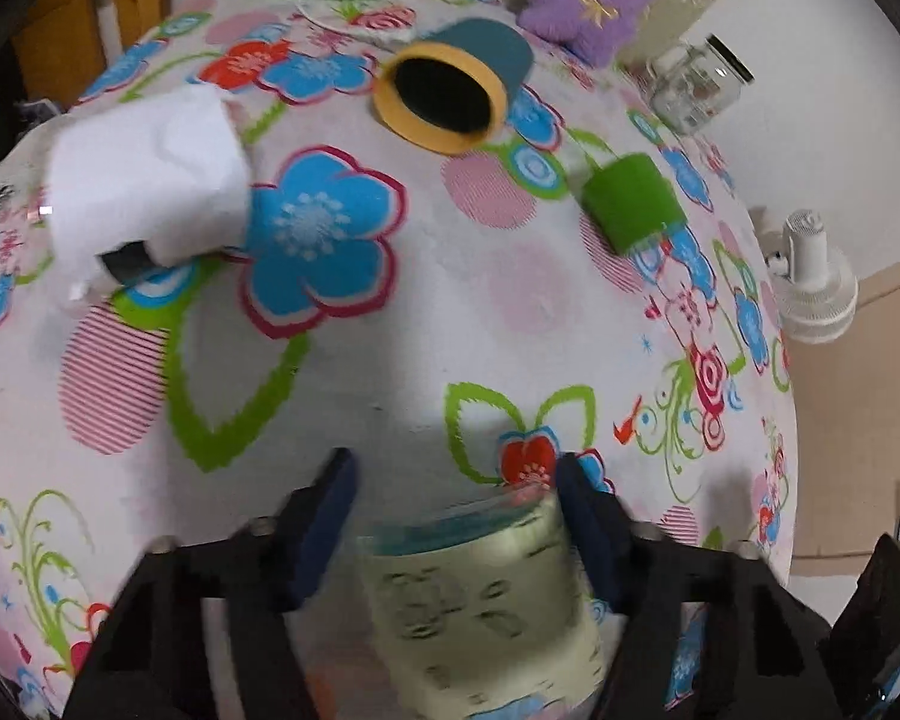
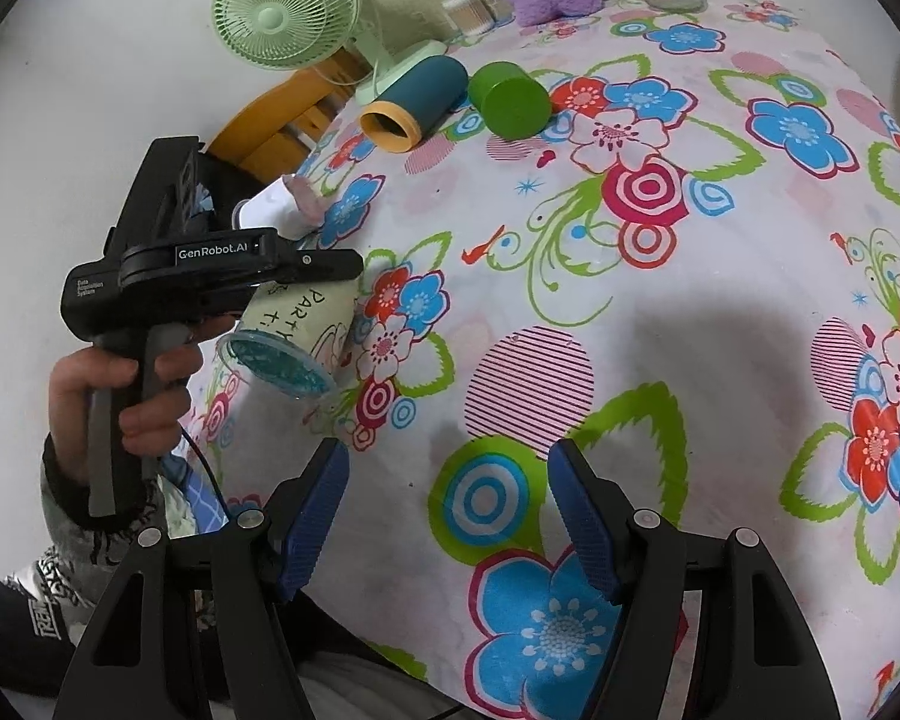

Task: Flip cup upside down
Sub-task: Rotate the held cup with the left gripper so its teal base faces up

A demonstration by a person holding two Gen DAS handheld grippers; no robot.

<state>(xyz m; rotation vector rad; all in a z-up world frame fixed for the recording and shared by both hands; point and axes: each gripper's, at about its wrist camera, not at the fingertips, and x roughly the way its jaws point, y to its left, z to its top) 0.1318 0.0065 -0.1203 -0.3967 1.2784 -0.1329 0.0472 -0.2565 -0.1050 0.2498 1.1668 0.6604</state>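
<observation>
The cup (image 2: pixel 294 336) is tilted near the table's (image 2: pixel 660 312) left edge, its blue-lined mouth facing down and outward. It sits between the fingers of your left gripper (image 1: pixel 456 516). The right finger touches it; a gap shows at the left finger, so whether the grip is firm cannot be told. Confirm the hold, then finish the roll until the rim is level and lower it flat. Keep the right gripper (image 2: pixel 450 510), wide open and empty, clear.

Glossy clear plastic cup (image 2: pixel 294 336); printed cloth tablecloth (image 2: pixel 660 330).
</observation>
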